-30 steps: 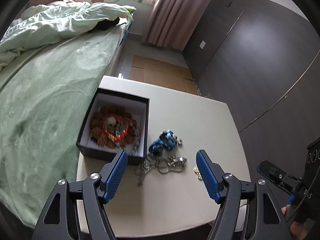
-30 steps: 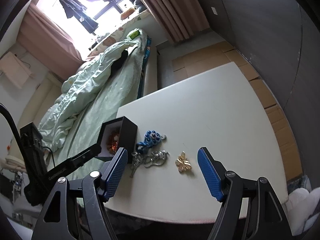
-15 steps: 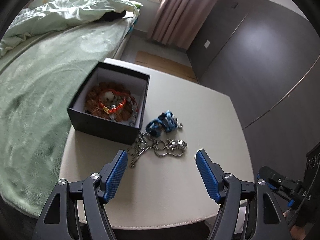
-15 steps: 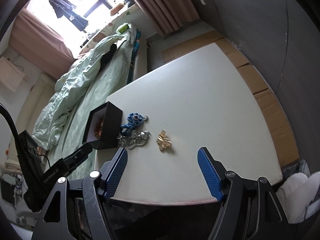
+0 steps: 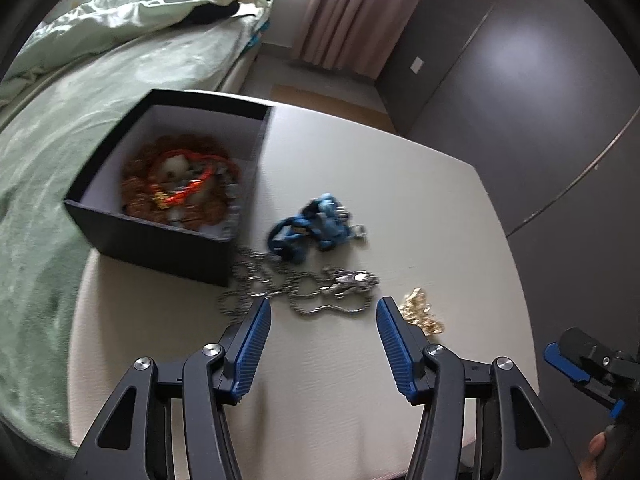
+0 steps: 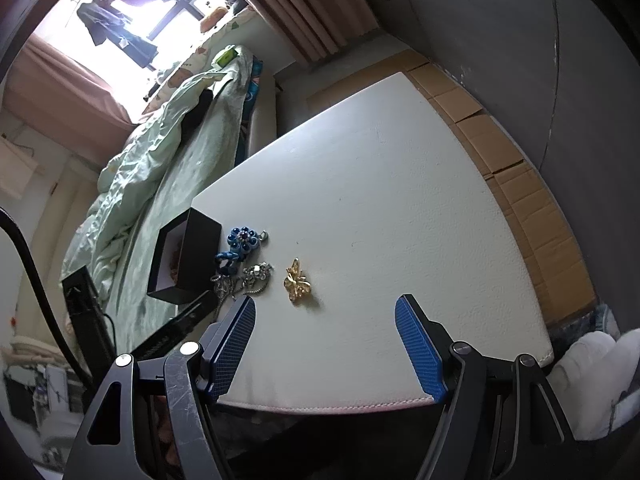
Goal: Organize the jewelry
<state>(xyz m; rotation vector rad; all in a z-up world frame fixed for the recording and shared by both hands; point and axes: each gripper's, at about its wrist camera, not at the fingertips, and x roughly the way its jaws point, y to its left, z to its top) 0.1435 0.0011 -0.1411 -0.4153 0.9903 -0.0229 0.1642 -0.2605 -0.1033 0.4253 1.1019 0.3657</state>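
Note:
An open black box (image 5: 160, 236) on the white table (image 5: 340, 380) holds brown beads and a red string piece (image 5: 180, 188). Beside it lie a blue flower piece (image 5: 316, 228), a silver chain (image 5: 304, 288) and a gold butterfly brooch (image 5: 420, 312). My left gripper (image 5: 322, 308) is open, just before the silver chain. In the right wrist view the box (image 6: 188, 256), blue piece (image 6: 240, 240), chain (image 6: 244, 280) and brooch (image 6: 297, 281) lie ahead of my open, empty right gripper (image 6: 324, 308).
A bed with a green blanket (image 5: 60, 120) runs along the table's left side. A dark wardrobe wall (image 5: 540, 100) stands to the right. Cardboard sheets (image 6: 500, 160) cover the floor beyond the table. The right gripper's tip (image 5: 580, 364) shows at the left view's lower right.
My left gripper has moved closer to the jewelry and narrowed a little; the chain now lies just ahead of its fingers. The right gripper has pulled back and the jewelry looks farther off.

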